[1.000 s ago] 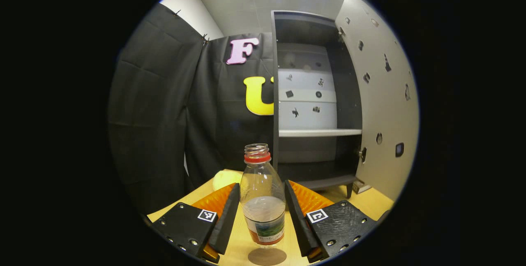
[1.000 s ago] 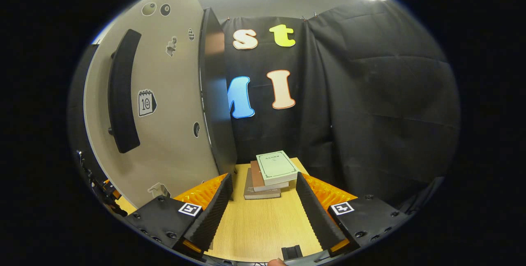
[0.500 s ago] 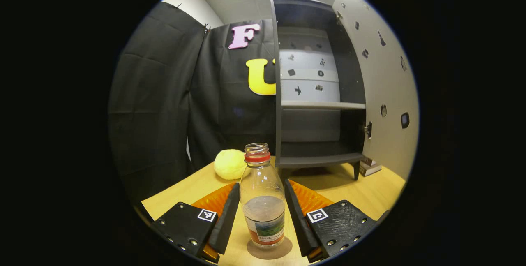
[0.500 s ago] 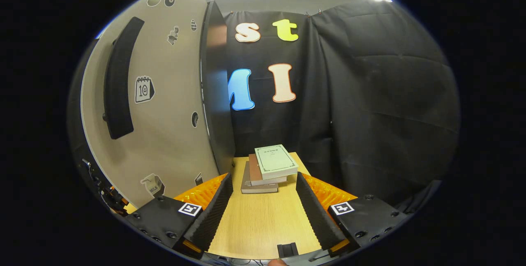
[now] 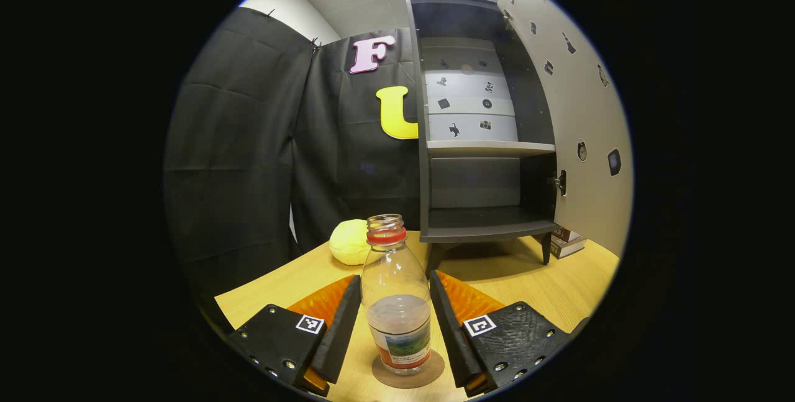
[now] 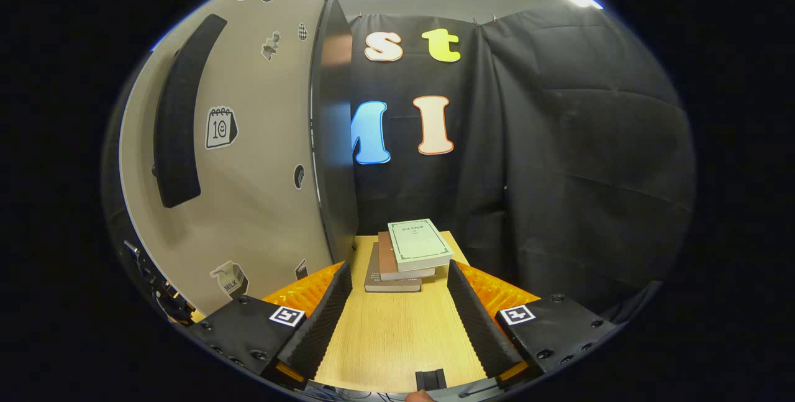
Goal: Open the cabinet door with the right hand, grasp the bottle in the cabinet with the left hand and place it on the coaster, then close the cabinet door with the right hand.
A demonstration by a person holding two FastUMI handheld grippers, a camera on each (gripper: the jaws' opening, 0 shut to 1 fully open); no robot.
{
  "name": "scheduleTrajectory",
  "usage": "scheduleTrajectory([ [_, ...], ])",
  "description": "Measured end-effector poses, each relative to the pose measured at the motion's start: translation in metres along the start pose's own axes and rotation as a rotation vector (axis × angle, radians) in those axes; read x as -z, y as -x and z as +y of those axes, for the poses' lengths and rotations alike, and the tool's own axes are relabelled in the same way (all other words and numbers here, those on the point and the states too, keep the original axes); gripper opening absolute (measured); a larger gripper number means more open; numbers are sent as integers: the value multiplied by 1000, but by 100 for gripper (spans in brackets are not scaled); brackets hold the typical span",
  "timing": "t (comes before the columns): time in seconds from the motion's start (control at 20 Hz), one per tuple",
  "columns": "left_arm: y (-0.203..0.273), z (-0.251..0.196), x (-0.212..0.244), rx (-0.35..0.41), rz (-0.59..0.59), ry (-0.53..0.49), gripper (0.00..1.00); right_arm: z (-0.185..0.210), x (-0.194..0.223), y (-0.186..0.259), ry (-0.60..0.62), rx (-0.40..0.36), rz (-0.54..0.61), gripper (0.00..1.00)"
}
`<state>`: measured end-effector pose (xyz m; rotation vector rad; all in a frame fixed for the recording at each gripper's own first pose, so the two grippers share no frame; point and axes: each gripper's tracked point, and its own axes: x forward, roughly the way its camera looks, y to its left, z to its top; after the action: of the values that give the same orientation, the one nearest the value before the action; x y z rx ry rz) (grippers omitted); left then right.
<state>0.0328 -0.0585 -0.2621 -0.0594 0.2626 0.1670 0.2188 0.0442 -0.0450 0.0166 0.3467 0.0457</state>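
Left gripper (image 5: 390,327) flanks the clear uncapped plastic bottle with red neck ring (image 5: 396,302), standing upright on the round brown coaster (image 5: 408,375); whether its fingers press it, cannot tell. Behind: yellow ball (image 5: 349,241), then dark cabinet (image 5: 484,141), grey door (image 6: 248,159) open. Right gripper (image 6: 397,321) spread wide, empty, over wooden table (image 6: 391,340), stacked books (image 6: 407,256) ahead.

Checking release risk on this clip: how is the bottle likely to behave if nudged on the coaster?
The bottle looks tall, narrow and under half full, so probably light and tippable. With no cap, a tip would likely spill. Its thin clear plastic may flex when squeezed. It stands on the coaster.
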Motion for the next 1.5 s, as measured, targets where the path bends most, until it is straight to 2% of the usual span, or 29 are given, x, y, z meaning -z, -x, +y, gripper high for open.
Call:
scheduleTrajectory([
  [0.85, 0, 4, 1, -37, 41, -1, 63, -1, -2, -2, -35, -32, -15, 98],
  [0.9, -1, 4, 5, -36, 54, -11, 63, -1, -1, -1, -40, -33, -14, 93],
  [0.95, -4, 1, 2, -29, 41, -23, 63, -1, -1, -2, -44, -34, -13, 93],
  [1.0, -4, -1, 1, -18, 41, -33, 63, -1, 1, -3, -49, -35, -11, 98],
  [1.05, -2, -3, 4, -5, 39, -45, 60, -1, 1, -3, -54, -36, -10, 98],
  [1.25, -2, -3, 2, -15, 36, -53, 64, -3, 1, -4, -62, -36, -11, 98],
  [1.35, 1, 1, -4, -40, 32, -56, 64, -4, -1, -4, -64, -32, -15, 98],
  [1.5, 11, 8, -38, -53, -39, -70, 64, -8, -3, -6, -73, -26, -21, 98],
])
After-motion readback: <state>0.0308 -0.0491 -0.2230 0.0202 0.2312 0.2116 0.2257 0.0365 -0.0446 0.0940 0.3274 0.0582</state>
